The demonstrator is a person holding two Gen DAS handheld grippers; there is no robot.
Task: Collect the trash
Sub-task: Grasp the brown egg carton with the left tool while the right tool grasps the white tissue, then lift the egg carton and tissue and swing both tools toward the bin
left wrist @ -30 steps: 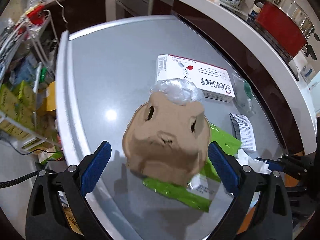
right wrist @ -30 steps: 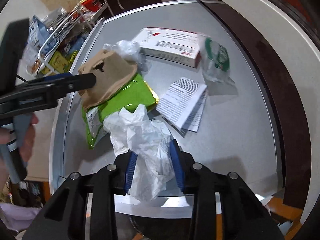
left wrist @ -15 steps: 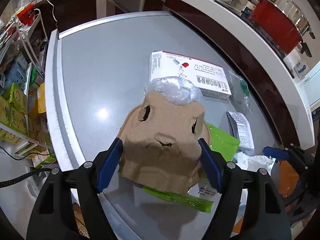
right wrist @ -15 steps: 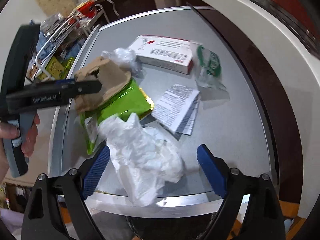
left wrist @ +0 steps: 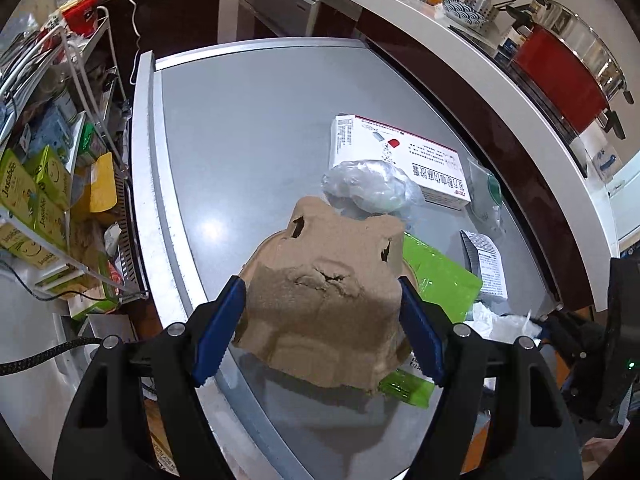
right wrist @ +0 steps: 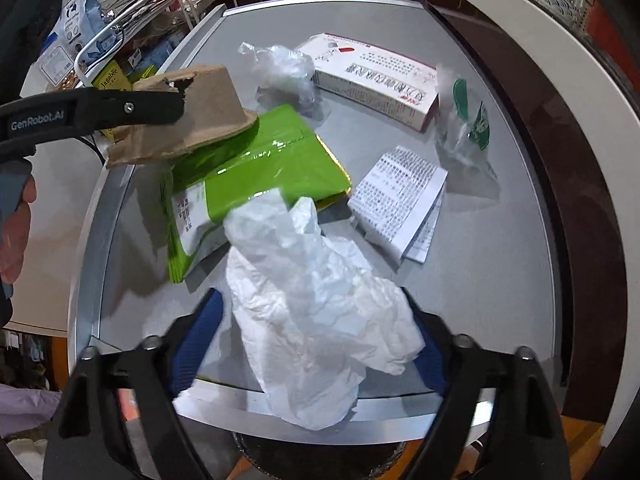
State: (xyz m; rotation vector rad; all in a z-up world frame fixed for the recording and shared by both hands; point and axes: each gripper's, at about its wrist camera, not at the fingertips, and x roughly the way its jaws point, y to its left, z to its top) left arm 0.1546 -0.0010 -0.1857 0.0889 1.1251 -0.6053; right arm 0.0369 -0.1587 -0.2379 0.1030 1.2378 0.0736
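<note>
Our left gripper point(left wrist: 320, 330) clamps a torn brown moulded-pulp cup carrier point(left wrist: 328, 300), lifted just above the grey surface point(left wrist: 248, 152) and the glossy green foil pouch point(right wrist: 256, 168). Our right gripper point(right wrist: 316, 356) is closing around a crumpled white tissue point(right wrist: 316, 300) overhanging the surface's near edge. Beyond lie a printed leaflet point(right wrist: 396, 196), a clear plastic wad point(right wrist: 284, 70) and a white medicine box point(right wrist: 376, 80).

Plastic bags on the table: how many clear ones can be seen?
2. One crumpled bag lies beside the white box's left end, behind the green packet. The other bag, with green print, lies at the box's right end. More may be hidden.
</note>
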